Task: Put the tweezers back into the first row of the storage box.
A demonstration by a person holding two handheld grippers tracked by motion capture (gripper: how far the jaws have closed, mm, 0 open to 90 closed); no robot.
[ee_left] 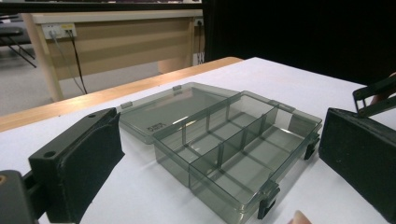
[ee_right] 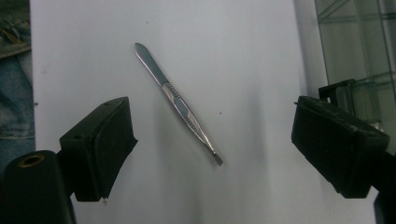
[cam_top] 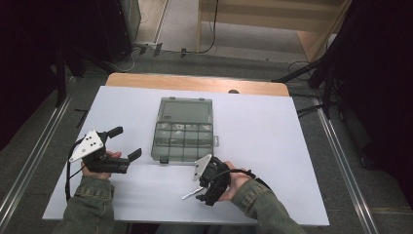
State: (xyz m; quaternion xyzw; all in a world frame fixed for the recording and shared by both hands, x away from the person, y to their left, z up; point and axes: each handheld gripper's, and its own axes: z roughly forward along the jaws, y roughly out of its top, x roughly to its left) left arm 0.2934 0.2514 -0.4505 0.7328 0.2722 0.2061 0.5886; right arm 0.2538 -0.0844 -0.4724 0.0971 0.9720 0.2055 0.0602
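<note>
Both forearms wear faded olive denim sleeves with stitched cuffs. The left gripper (cam_top: 127, 142) and right gripper (cam_top: 201, 196) are black, each topped by a grey three-cornered plate with small holes and trailing a black cable.

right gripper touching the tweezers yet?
Apart. In the right gripper view the tweezers lie flat on the white table, with clear gaps to both open jaws of the right gripper.

tweezers (ee_right: 180, 103) on table (cam_top: 272, 131), just before open compartment box (cam_top: 184, 129)

No legible text on anything
</note>
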